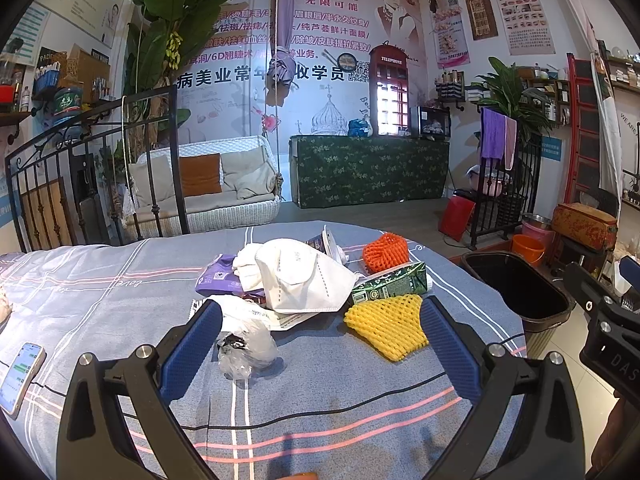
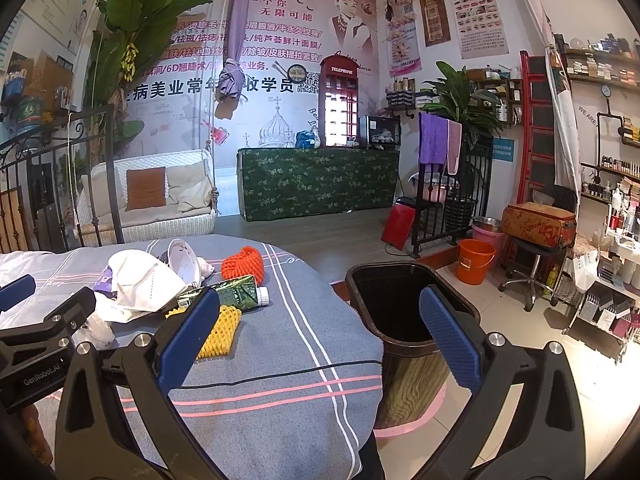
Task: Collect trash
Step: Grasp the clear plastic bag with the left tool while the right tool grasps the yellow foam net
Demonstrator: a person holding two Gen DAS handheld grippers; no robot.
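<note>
A pile of trash lies on the grey striped bedspread (image 1: 120, 304): a white face mask (image 1: 300, 276), a crumpled clear plastic wrap (image 1: 246, 350), a yellow foam net (image 1: 386, 326), an orange foam net (image 1: 386, 250), a green carton (image 1: 390, 282) and a purple packet (image 1: 218, 278). My left gripper (image 1: 320, 344) hangs open just short of the pile, with the plastic wrap and yellow net between its blue fingers. My right gripper (image 2: 320, 338) is open too, over the bed's right edge, beside the dark bin (image 2: 404, 304). The yellow net (image 2: 220, 330) sits behind its left finger.
A phone (image 1: 20, 374) lies at the bed's left edge and a thin black cable (image 1: 320, 408) crosses the cover. The bin (image 1: 516, 288) stands on the tiled floor right of the bed. Beyond are an orange bucket (image 2: 474, 260), a stool, shelves and a wicker swing seat.
</note>
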